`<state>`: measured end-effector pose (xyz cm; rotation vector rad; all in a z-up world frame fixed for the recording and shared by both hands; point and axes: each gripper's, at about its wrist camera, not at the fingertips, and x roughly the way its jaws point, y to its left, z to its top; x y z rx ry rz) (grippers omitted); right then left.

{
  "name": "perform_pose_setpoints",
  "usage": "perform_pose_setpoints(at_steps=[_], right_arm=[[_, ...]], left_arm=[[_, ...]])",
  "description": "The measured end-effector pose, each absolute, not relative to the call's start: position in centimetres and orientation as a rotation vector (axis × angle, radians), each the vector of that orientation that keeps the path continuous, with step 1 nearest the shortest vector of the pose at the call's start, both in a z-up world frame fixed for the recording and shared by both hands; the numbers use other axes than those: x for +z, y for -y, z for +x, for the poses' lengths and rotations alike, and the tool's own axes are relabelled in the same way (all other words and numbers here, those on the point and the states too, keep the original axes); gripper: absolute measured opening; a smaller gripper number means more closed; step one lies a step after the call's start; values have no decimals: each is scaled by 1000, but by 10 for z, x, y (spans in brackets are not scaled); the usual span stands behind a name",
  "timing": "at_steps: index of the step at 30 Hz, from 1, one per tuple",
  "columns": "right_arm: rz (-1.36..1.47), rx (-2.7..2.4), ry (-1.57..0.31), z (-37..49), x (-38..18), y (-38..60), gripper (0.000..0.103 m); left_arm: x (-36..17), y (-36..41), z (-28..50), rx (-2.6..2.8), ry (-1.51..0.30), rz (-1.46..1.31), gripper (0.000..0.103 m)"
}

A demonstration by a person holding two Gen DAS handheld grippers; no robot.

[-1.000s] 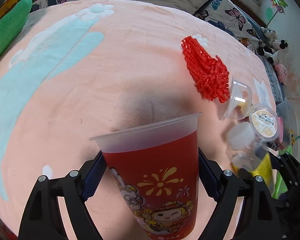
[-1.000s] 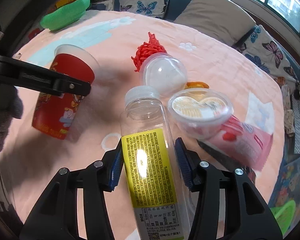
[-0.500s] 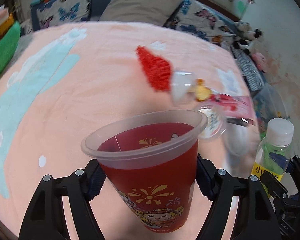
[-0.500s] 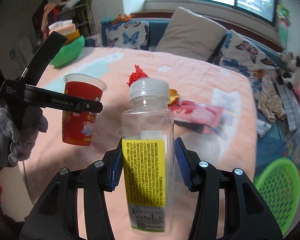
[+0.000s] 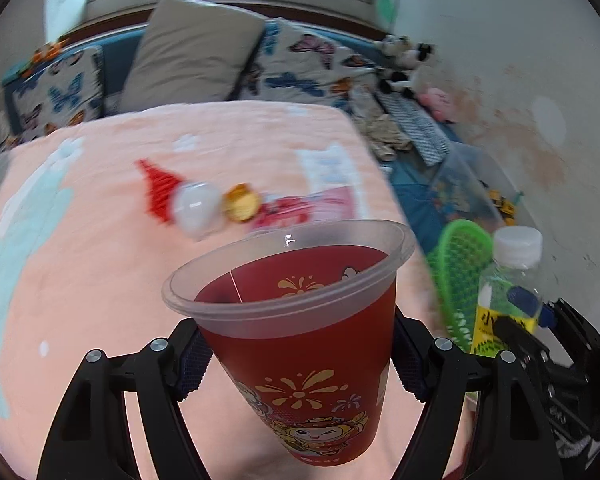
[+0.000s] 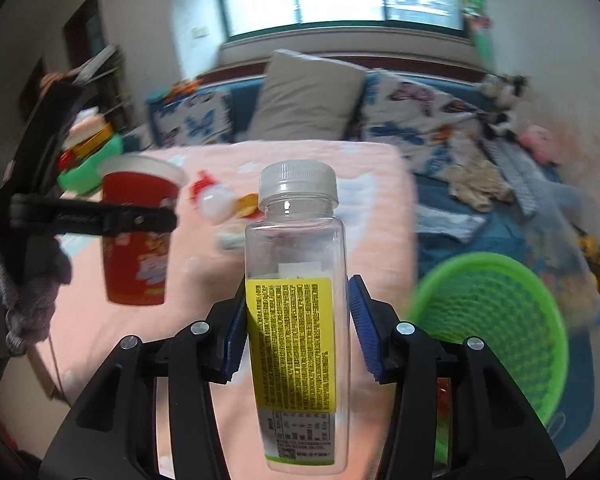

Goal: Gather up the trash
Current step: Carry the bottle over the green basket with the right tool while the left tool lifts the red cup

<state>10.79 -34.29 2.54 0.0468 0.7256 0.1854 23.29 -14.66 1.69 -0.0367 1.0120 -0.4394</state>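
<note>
My left gripper [image 5: 298, 360] is shut on a red plastic cup [image 5: 296, 344] with a cartoon print, held upright above the pink blanket. The cup also shows in the right wrist view [image 6: 138, 236]. My right gripper [image 6: 296, 332] is shut on a clear empty bottle [image 6: 296, 320] with a white cap and yellow label, held upright; it also shows at the right of the left wrist view [image 5: 508, 292]. A green mesh basket [image 6: 496, 320] stands on the floor right of the bed, also in the left wrist view [image 5: 460, 272].
On the pink blanket [image 5: 80, 260] lie a red mesh net [image 5: 158, 192], a clear round shell [image 5: 198, 210], an orange piece [image 5: 242, 202] and a pink wrapper [image 5: 312, 208]. Pillows [image 5: 192, 52] line the sofa behind. Clothes and toys lie on the floor at right.
Both grippers have lifted with their loads and swung right, away from the remaining trash. The green basket has come into view beside the bed.
</note>
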Motion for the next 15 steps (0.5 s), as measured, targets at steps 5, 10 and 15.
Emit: perform_pose_setpoints(at_steps=[5,10,15], right_arm=[[69,37,-705,96,26,391,48],[90,-98,-707,88,11,432,48],[160,-162,-750,90,-20,469,48]], left_arm=[[28,188,227,-528,-979,-27,73],[31,228,222,-614,-961,-19,73],[32,259,219,-663,-947,0,73]])
